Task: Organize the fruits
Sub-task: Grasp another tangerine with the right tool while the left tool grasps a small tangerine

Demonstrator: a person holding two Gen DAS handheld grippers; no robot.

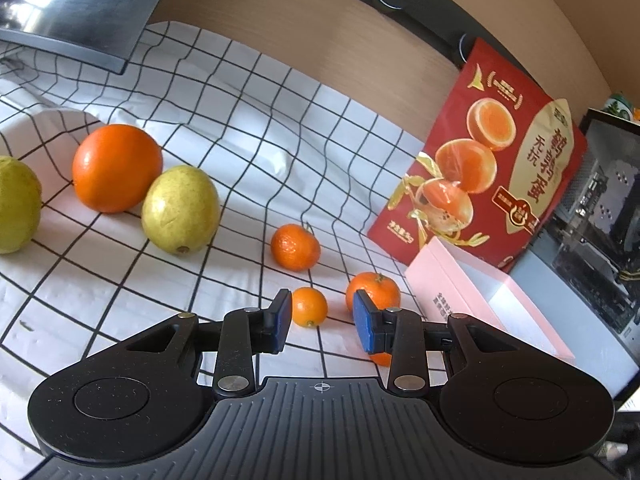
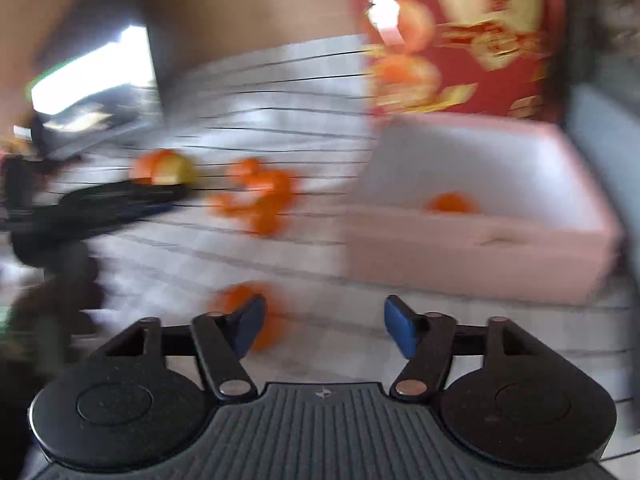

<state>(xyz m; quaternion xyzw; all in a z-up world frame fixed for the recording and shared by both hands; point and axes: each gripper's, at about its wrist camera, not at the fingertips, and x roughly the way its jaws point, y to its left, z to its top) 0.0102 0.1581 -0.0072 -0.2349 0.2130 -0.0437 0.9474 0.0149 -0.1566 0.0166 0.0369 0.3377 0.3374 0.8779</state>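
Observation:
On the checked cloth (image 1: 240, 120) lie a large orange (image 1: 116, 168), two yellow-green pears (image 1: 180, 210) (image 1: 16, 204) and several small mandarins (image 1: 295, 247). My left gripper (image 1: 324, 322) hovers low over the cloth, its blue pads a little apart with nothing between them. A tiny mandarin (image 1: 309, 307) lies just beyond its fingertips, and another mandarin (image 1: 374, 290) sits behind the right finger. The right wrist view is blurred. There my right gripper (image 2: 324, 326) stands open and empty, with a mandarin (image 2: 240, 312) behind its left finger. One mandarin (image 2: 452, 203) lies inside the pink box (image 2: 480, 248).
A red printed bag (image 1: 480, 172) stands behind the pink box (image 1: 480, 296). A dark screen (image 1: 80, 8) leans at the back left. A computer case (image 1: 600, 220) stands on the right. Wooden wall lies behind the cloth.

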